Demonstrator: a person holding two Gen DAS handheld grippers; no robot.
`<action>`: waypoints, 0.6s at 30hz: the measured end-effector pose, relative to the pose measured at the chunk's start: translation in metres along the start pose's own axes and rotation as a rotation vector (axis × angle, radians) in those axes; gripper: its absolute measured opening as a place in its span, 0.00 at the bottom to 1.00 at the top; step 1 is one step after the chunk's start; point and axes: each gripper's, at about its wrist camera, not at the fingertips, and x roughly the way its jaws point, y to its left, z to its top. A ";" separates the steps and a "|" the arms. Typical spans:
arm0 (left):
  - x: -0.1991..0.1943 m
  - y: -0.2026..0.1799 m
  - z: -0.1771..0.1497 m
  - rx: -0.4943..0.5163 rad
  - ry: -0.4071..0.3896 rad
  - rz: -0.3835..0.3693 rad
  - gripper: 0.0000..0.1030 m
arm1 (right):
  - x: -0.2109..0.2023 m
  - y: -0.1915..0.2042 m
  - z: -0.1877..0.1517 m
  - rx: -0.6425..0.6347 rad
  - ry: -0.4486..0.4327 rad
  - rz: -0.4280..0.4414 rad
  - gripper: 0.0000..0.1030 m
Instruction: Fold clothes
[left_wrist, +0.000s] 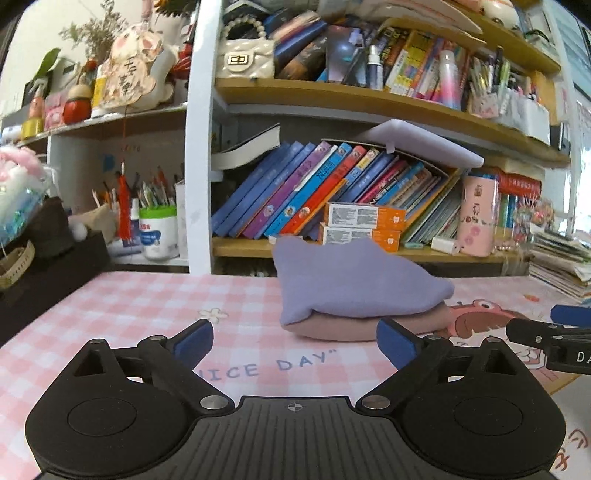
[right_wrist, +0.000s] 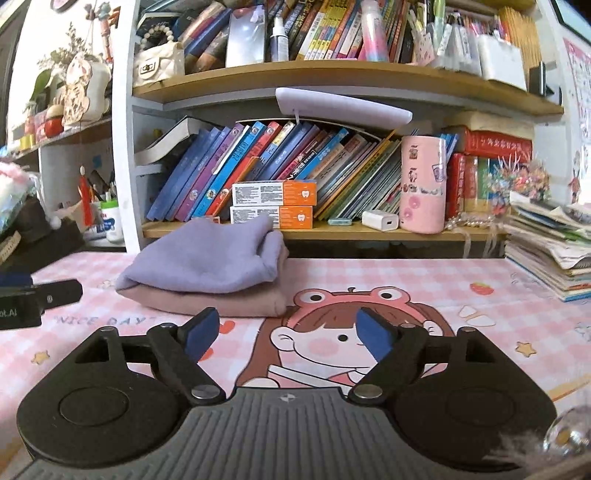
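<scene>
Green-rimmed cup (left_wrist: 158, 212) full of pens, folded lilac garment (left_wrist: 354, 284) atop pink garment (left_wrist: 354, 326), both hand-held grippers open, empty

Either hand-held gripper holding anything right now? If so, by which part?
Nothing held. Left hand-held gripper and right hand-held gripper are open and empty, short of the folded clothes.

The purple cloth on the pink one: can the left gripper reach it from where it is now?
Probably yes. The left gripper is open and empty, and the purple cloth lies just ahead of it on the mat with nothing between them. The right gripper stays off to the side.
</scene>
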 end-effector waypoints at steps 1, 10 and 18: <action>0.001 0.000 0.000 0.000 0.006 -0.002 0.95 | -0.001 0.001 0.000 -0.005 -0.004 -0.005 0.81; 0.001 0.000 -0.003 -0.010 0.011 0.010 1.00 | 0.001 0.007 0.000 -0.052 -0.002 -0.017 0.99; 0.007 0.001 -0.002 -0.016 0.049 0.027 1.00 | 0.005 0.011 0.000 -0.077 0.025 -0.032 1.00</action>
